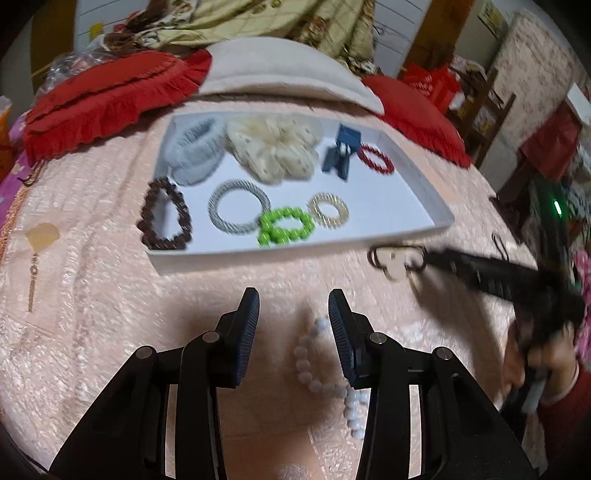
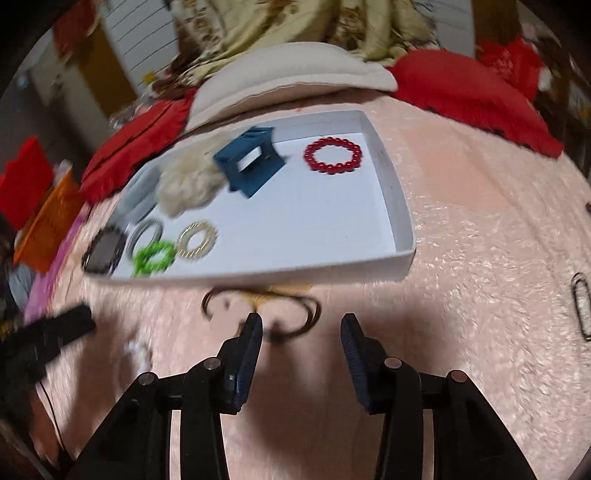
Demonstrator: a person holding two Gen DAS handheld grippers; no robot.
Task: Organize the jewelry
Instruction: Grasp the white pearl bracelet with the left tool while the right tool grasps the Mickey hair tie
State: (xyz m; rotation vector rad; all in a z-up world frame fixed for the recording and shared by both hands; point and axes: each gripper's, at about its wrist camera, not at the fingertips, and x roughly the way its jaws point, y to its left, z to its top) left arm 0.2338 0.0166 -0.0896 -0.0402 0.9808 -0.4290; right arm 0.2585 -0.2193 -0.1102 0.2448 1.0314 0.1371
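Just short of the white tray (image 1: 436,227), the left gripper (image 1: 293,332) stands open over the pink bedspread (image 1: 110,295), a white bead bracelet (image 1: 317,369) between its fingers, untouched. Nearer the tray, the right gripper (image 2: 301,343) gapes empty before a blurred brown bangle (image 2: 266,310).

I look across a bed covered in a pink textured bedspread (image 1: 92,295). At its far side lie a cream pillow (image 1: 280,74), red fringed cushions (image 1: 103,99) and a crumpled floral quilt (image 1: 258,18). Behind them stands a white lined wall (image 1: 399,33); to my right, a wooden chair (image 1: 484,103) and floral cloth (image 1: 532,74).
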